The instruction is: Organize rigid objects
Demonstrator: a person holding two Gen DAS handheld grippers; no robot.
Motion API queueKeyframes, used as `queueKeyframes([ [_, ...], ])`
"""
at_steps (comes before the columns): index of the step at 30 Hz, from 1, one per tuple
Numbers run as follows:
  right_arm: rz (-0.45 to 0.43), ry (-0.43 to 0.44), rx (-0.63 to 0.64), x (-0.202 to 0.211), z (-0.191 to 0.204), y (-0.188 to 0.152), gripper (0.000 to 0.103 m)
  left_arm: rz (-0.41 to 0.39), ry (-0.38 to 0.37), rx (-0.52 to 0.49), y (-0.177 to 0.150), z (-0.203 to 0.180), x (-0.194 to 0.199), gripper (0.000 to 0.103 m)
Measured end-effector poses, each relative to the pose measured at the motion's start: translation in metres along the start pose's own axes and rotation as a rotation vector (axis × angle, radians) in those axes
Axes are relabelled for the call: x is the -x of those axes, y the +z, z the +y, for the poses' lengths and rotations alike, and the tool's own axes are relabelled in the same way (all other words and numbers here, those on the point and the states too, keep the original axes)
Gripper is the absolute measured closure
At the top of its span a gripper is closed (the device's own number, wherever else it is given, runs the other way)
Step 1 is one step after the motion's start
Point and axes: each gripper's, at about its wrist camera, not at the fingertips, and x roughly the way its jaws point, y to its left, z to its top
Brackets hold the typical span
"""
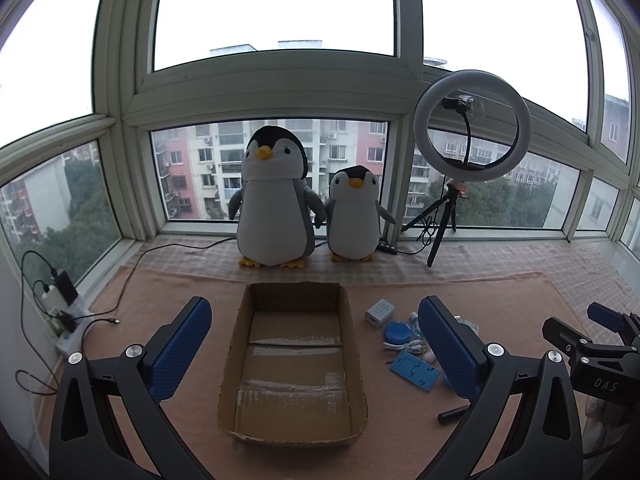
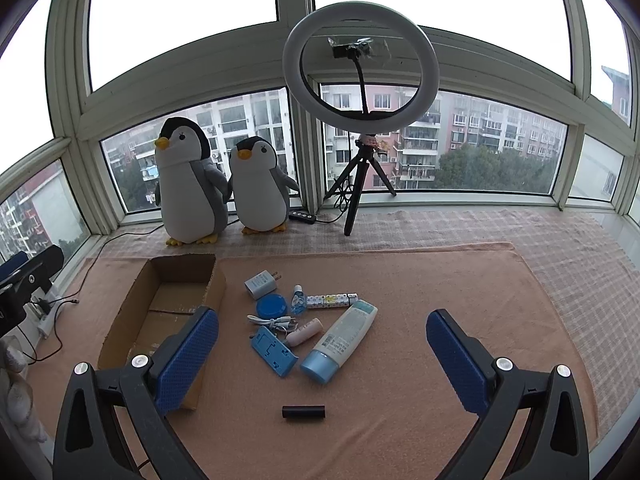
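An open cardboard box (image 1: 296, 298) lies empty on the pink mat, and my left gripper (image 1: 318, 346) hovers open in front of it. Right of the box (image 2: 182, 268) is a cluster: a white charger (image 2: 262, 283), a blue round case (image 2: 271, 306), a small blue bottle (image 2: 298, 300), a patterned tube (image 2: 332, 300), a white lotion tube with a blue cap (image 2: 344, 340), a coiled white cable (image 2: 272, 322), a pink stick (image 2: 304, 332) and a blue phone stand (image 2: 274, 350). A black cylinder (image 2: 303, 413) lies nearer. My right gripper (image 2: 324, 360) stays open above the cluster, holding nothing.
Two plush penguins (image 2: 192, 184) and a ring light on a tripod (image 2: 360, 80) stand at the window behind the pink mat (image 2: 440, 280). A power strip with plugged chargers and cables (image 1: 64, 308) lies at the left edge. Checked cloth covers the sill to the right.
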Motion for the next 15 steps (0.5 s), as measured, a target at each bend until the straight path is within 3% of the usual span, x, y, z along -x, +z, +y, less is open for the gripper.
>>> queueKeyframes([
  [8,0.019,-0.004,-0.004,-0.007,-0.002,-0.001,0.0,0.033,0.025,0.004,-0.007,0.007,-0.011,0.0],
  [15,0.039,-0.014,-0.005,-0.017,-0.006,-0.005,0.0,0.108,0.074,0.016,-0.024,0.027,-0.034,0.0],
])
